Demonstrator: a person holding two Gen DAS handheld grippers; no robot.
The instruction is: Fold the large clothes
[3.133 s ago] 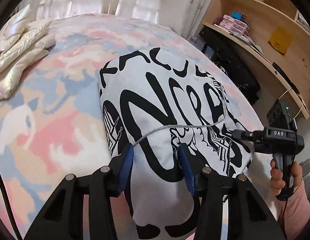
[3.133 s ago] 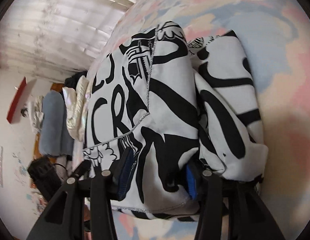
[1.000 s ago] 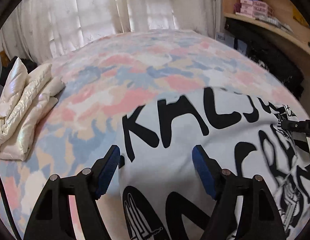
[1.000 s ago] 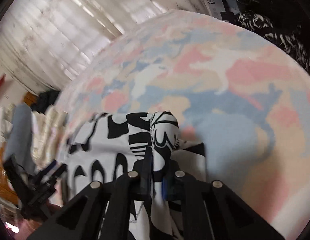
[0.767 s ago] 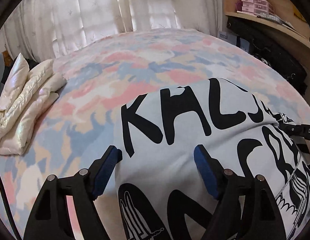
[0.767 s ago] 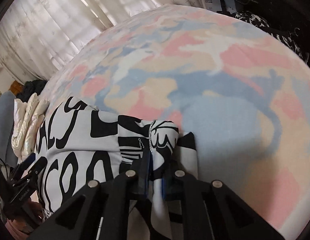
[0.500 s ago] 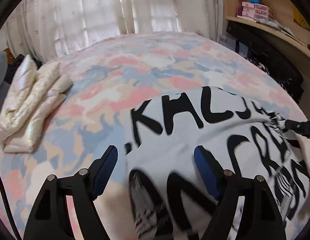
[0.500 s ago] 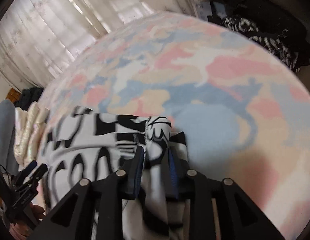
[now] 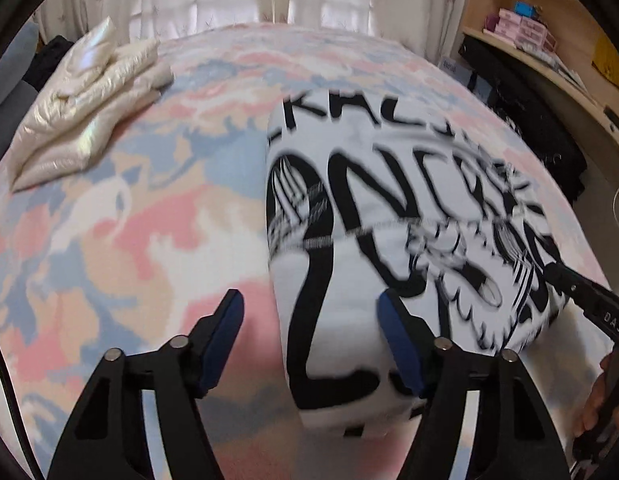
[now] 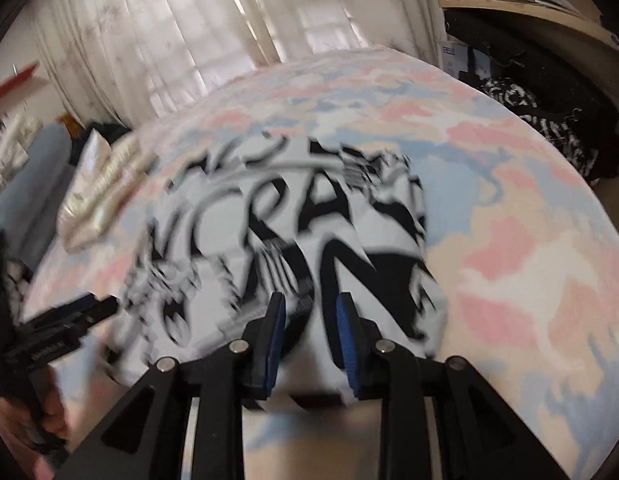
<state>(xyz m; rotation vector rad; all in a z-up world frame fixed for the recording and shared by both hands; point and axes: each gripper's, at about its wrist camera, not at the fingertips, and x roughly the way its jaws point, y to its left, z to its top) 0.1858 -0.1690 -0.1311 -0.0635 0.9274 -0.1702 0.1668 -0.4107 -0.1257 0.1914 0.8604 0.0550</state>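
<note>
white garment with bold black lettering [image 9: 373,216] lies folded into a thick rectangle on the pastel pink-and-blue patterned bed [image 9: 109,240]; left tool [image 9: 309,336] closing, pads straddling the near left corner, not pressing; right tool [image 10: 311,334] parted a little over the near edge, nothing clamped; fabric looks soft, light, floppy, layers likely to slip; best pinched through all layers at near corners.

My fingers [image 9: 213,344] are matt black plastic with blue rubbery pads and bright metal pins. The garment [image 9: 369,216] is soft matt printed cloth; the bedspread [image 9: 121,216] beneath it, matt cloth; beyond it, a glossy pearly jacket [image 9: 85,100].
</note>
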